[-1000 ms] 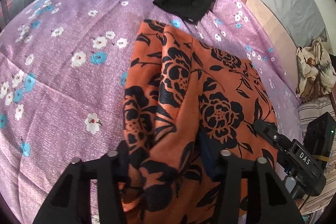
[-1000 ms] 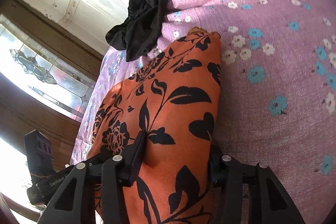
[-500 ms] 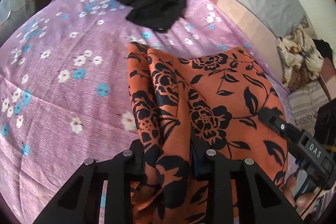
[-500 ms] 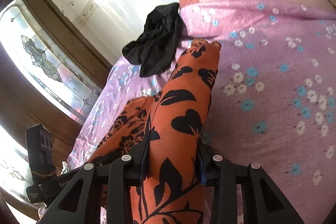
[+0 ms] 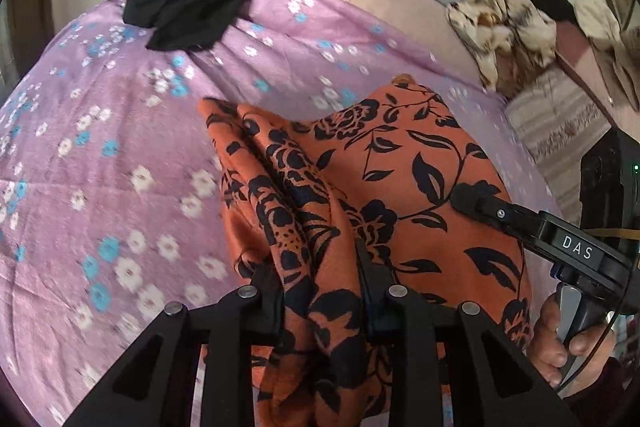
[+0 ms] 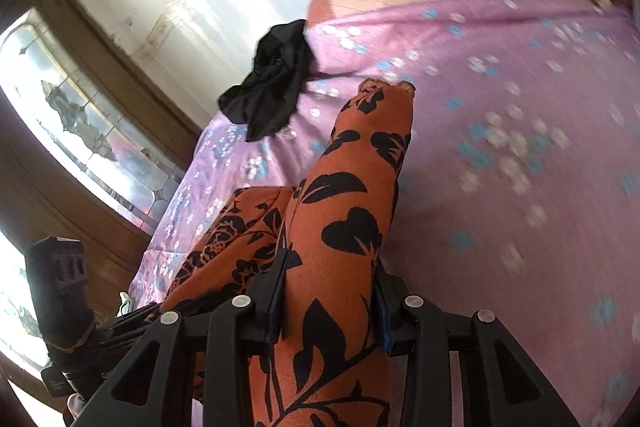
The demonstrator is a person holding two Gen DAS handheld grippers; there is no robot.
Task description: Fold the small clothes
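Note:
An orange garment with a black flower print (image 5: pixel 400 163) hangs between both grippers above a purple flowered bedsheet (image 5: pixel 100 187). My left gripper (image 5: pixel 320 275) is shut on a bunched edge of the garment. My right gripper (image 6: pixel 328 287) is shut on the other edge (image 6: pixel 348 211); it also shows at the right of the left wrist view (image 5: pixel 476 197). The garment's far end (image 6: pixel 384 95) still touches the sheet. The cloth hides the pads of both grippers.
A crumpled black garment (image 5: pixel 192 11) lies at the far side of the bed; it also shows in the right wrist view (image 6: pixel 276 83). Beyond it are a pale wall and a stained-glass window (image 6: pixel 80 131). A cream patterned cloth pile (image 5: pixel 504 31) and a striped cushion (image 5: pixel 560 131) sit at the right.
Both grippers have closed onto the orange garment and lifted it toward me. The garment has drawn up off the sheet, and more of the room beyond the bed shows.

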